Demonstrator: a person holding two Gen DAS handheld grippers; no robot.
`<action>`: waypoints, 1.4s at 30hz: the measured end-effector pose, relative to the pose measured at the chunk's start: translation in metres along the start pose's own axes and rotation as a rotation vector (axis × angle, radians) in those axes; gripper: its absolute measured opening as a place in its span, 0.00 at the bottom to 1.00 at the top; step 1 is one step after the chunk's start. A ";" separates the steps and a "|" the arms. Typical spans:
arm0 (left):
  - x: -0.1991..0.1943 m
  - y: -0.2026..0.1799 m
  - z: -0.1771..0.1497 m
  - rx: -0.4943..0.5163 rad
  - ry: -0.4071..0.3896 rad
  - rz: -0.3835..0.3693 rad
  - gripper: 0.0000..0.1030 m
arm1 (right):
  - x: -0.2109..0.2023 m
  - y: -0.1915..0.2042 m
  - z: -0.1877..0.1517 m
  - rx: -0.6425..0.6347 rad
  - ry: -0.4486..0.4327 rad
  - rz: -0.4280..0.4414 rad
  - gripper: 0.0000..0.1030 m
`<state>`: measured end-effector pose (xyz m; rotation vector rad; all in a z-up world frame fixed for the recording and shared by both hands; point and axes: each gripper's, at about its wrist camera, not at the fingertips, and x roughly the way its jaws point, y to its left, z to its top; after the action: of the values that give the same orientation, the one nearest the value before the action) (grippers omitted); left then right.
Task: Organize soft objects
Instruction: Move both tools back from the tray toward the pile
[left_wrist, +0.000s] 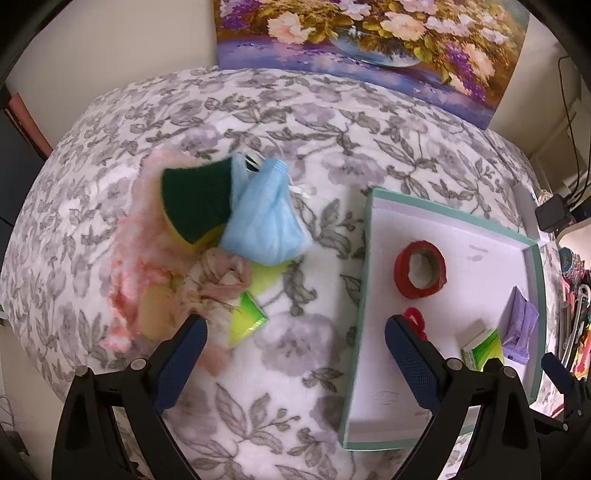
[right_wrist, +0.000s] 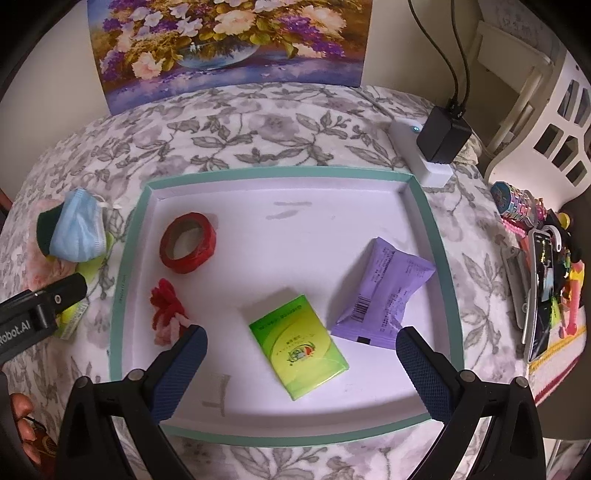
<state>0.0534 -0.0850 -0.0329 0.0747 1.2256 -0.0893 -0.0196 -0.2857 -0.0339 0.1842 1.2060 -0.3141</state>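
A pile of soft things lies on the floral cloth at the left: a blue face mask (left_wrist: 264, 216), a green and yellow sponge (left_wrist: 195, 201), a pink fluffy cloth (left_wrist: 135, 258), a beige rag (left_wrist: 218, 280) and a green tissue pack (left_wrist: 245, 317). My left gripper (left_wrist: 295, 339) is open and empty just in front of the pile. The white tray with a teal rim (right_wrist: 441, 258) holds a red tape roll (right_wrist: 188, 242), red yarn (right_wrist: 166, 301), a green tissue pack (right_wrist: 299, 349) and a purple packet (right_wrist: 380, 288). My right gripper (right_wrist: 301, 350) is open above the green pack.
A flower painting (right_wrist: 229, 48) leans on the wall behind. A white power strip with a black adapter (right_wrist: 441, 138) sits past the tray's far right corner. Colourful toys and tools (right_wrist: 543, 273) lie at the right edge. The left gripper shows in the right wrist view (right_wrist: 44, 306).
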 end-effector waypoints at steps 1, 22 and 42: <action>-0.002 0.003 0.001 -0.001 -0.008 0.009 0.94 | 0.000 0.002 0.000 -0.001 -0.001 0.004 1.00; -0.031 0.122 0.021 -0.167 -0.075 0.041 0.94 | -0.038 0.073 0.003 -0.017 -0.142 0.137 1.00; -0.020 0.204 0.017 -0.322 -0.032 0.054 0.94 | -0.022 0.183 0.001 -0.119 -0.065 0.310 1.00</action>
<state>0.0846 0.1164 -0.0066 -0.1736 1.1918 0.1536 0.0350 -0.1108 -0.0182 0.2524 1.1094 0.0223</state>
